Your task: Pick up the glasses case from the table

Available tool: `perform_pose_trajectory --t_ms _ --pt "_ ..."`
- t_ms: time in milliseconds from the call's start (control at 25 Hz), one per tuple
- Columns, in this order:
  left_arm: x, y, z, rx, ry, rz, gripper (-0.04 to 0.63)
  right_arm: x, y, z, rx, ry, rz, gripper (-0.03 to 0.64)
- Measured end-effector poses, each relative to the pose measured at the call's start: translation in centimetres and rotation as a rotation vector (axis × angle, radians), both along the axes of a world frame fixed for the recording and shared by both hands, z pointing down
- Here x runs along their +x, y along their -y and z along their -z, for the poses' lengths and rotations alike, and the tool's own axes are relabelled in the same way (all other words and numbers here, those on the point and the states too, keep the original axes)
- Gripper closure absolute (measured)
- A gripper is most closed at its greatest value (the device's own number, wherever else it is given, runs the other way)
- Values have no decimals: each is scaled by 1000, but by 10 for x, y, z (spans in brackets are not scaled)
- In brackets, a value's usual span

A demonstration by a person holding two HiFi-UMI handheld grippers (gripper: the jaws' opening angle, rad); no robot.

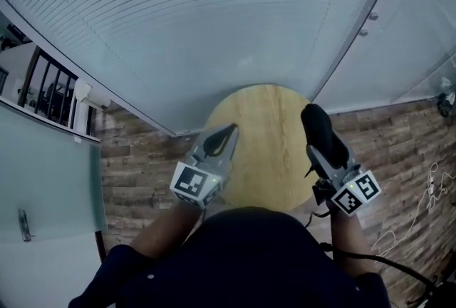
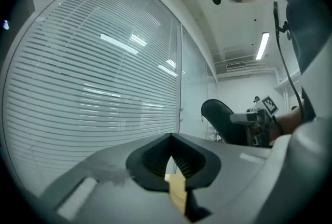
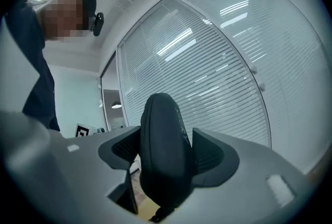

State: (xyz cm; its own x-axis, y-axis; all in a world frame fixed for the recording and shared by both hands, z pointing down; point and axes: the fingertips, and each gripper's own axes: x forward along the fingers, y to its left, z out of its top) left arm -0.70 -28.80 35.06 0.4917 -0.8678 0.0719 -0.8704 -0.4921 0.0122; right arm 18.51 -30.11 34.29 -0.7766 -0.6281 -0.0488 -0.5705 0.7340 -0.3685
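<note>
Dark clothing (image 1: 242,257) of the person fills the near edge, with the round wooden table (image 1: 267,164) beyond it. Over the table's right side the right gripper (image 3: 168,151) is clamped on the black glasses case (image 3: 162,124), which seems clear of the tabletop, though height is hard to judge. To the left, the left gripper (image 1: 229,132) has its jaws together, empty. The pick-up looks done; the next move calls only for a steady squeeze.

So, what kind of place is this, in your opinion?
Probably an office or a meeting room, indoors. A whole wall is covered with horizontal blinds, there are ceiling strip lights, and a small round wooden table stands on a wood-plank floor.
</note>
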Motion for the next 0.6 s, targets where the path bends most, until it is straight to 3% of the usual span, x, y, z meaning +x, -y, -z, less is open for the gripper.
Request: perform_pose_trajectory --t_ms 200,600 --pt "6 1 18 57 -16 -16 592 6 -3 1 -1 20 -32 301" --pt "17 13 6 36 15 -74 592 10 -2 2 13 24 -63 301"
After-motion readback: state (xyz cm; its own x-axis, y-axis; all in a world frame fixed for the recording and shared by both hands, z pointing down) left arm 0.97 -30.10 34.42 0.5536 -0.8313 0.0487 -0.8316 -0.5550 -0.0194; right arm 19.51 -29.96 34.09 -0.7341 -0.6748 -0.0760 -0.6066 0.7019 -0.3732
